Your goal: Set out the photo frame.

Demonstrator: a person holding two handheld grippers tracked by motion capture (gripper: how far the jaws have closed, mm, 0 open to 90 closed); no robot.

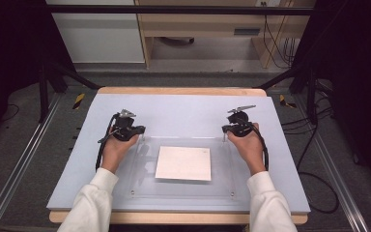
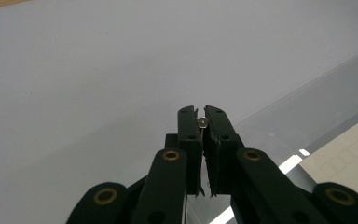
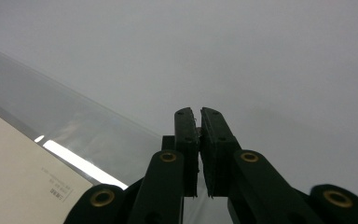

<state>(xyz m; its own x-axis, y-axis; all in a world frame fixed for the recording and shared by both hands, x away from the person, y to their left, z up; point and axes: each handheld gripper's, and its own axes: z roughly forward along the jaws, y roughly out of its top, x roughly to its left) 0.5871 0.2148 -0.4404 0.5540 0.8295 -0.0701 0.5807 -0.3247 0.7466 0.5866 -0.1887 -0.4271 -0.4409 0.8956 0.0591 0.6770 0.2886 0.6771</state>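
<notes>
A clear acrylic sheet (image 1: 183,186) is lying flat on the pale blue mat (image 1: 183,113) covering the table (image 1: 181,90), with a white sheet of paper (image 1: 184,163) lying under or within it, near its centre. A small metal peg (image 1: 232,194) is sitting at each visible corner of the clear sheet.

You are holding the left tongs (image 1: 140,130) at the far left corner of the clear sheet. In the left gripper view the left tongs (image 2: 200,122) are closing on a small round metal stud (image 2: 203,122), pinched between the tips, with the clear sheet's edge running off to the right and the paper beyond it.

You are holding the right tongs (image 1: 224,128) at the far right corner of the sheet. In the right gripper view the right tongs (image 3: 199,122) are standing nearly shut with a hairline gap; something thin is sitting at the tips, but I cannot tell whether they are gripping it.

Your white sleeves (image 1: 94,200) are entering from the near edge.
</notes>
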